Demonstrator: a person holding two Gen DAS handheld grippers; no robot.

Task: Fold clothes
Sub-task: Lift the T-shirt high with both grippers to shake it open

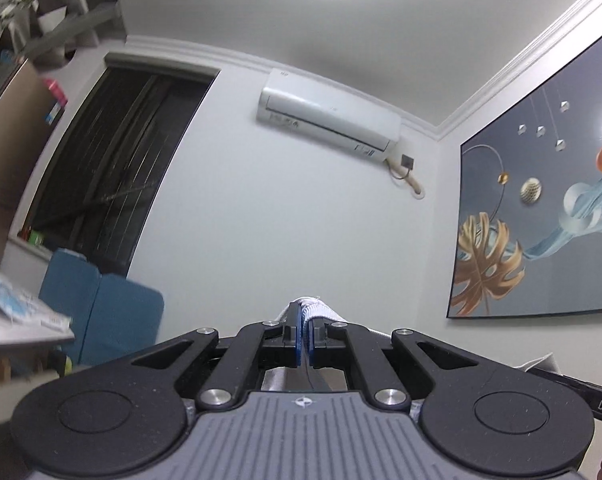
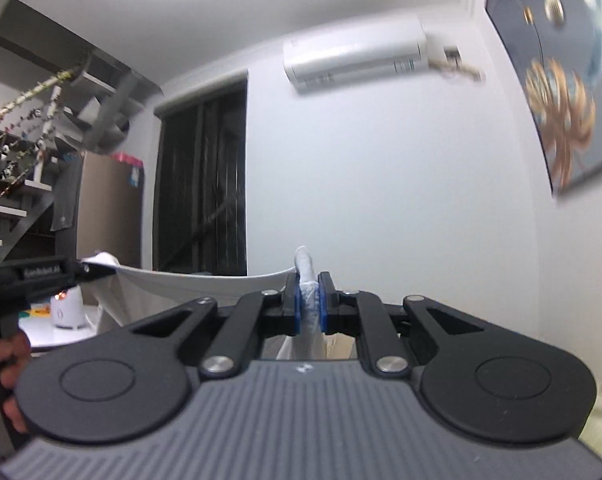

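Note:
Both grippers point up at the far wall and hold a white garment in the air. My left gripper (image 1: 306,332) is shut on a bunched white corner of the garment (image 1: 311,307). My right gripper (image 2: 310,300) is shut on another bunched corner (image 2: 306,268). In the right wrist view the cloth edge (image 2: 189,278) stretches taut leftward to the left gripper (image 2: 89,269), held by a hand at the left edge. The rest of the garment hangs below, mostly hidden behind the gripper bodies.
An air conditioner (image 1: 329,114) hangs on the far wall beside a dark doorway (image 1: 117,164). A large picture (image 1: 541,216) is on the right wall. A blue cushion (image 1: 101,304), a table edge (image 1: 21,332) and shelves (image 2: 17,184) are to the left. A white lamp (image 2: 67,308) stands on a round table.

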